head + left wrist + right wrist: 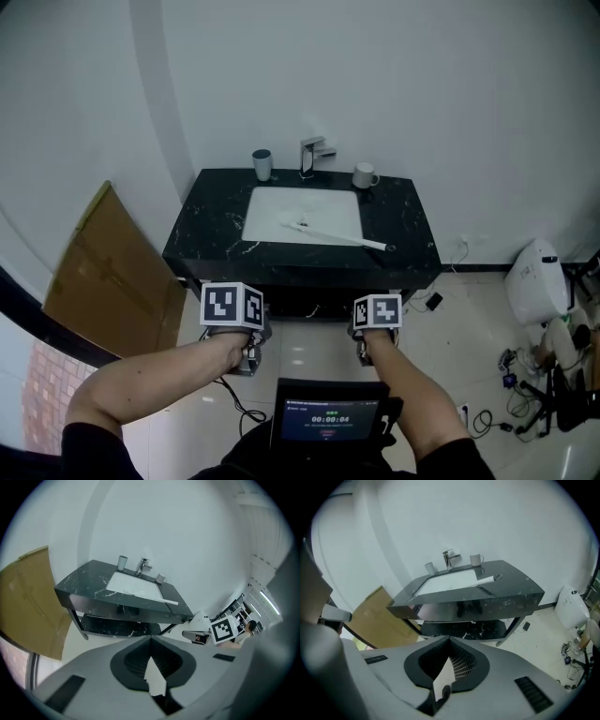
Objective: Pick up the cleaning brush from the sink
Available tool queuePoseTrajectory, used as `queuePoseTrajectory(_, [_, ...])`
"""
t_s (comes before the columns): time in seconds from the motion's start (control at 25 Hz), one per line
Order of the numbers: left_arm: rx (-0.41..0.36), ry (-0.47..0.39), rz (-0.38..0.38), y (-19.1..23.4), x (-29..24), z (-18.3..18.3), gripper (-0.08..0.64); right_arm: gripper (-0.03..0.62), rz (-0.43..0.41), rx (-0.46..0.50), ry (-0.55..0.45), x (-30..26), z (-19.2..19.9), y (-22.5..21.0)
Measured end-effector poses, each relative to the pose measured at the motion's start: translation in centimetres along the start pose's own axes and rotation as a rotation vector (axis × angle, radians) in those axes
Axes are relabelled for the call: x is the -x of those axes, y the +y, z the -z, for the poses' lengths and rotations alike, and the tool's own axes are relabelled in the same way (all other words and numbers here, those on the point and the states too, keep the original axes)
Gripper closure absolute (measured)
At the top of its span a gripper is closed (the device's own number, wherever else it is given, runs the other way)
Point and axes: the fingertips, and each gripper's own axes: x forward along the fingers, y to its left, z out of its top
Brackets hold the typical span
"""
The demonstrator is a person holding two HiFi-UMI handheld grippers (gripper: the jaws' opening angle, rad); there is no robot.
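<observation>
Fingers (93, 667) of left gripper (151, 639) and right gripper (450, 639) are found clenched, empty; cleaning brush (337, 235), judged light and stiff, is best taken mid-handle.

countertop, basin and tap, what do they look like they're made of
Countertop: probably polished stone, marble or an imitation of it; it is black with white veins and a glossy sheen.
Basin: likely glazed ceramic, going by its plain, smooth white surface.
Tap: metal with a chrome-like finish; it looks silvery and reflective.
</observation>
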Motion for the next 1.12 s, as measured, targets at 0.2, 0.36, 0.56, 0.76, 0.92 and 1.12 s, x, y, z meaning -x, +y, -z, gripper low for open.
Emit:
queuePoseTrajectory(0.2, [-0.004,0.011,0.065,2.5,0.6,-5.8,0.546,0.586,-0.071,-0.082,-0.049,-1.2,-7.6,5.5])
queuePoseTrajectory(0.36, [-0.020,0.000,0.060,4.2,-1.5,-11.8,0.546,0.586,-0.109,-0.016,-0.070,-2.5,-14.8,8.3])
queuePoseTrajectory(0.56, [-0.027,-0.026,0.048,4.0,-6.0,-18.9,0.546,0.586,-0.142,0.052,-0.071,-6.4,-23.5,6.7])
queuePoseTrajectory(0.76, [-0.012,-0.053,0.024,1.4,-10.6,-25.8,0.546,0.586,-0.153,0.117,-0.040,-10.8,-31.2,3.5])
queuePoseTrajectory(0.92, [0.003,-0.075,-0.013,1.4,-12.8,-31.2,0.546,0.586,-0.170,0.157,0.002,-14.4,-35.7,2.5])
queuePoseTrajectory(1.12, [0.029,-0.049,-0.025,3.5,-15.8,-34.7,0.546,0.586,-0.183,0.155,0.054,-19.0,-38.3,2.4])
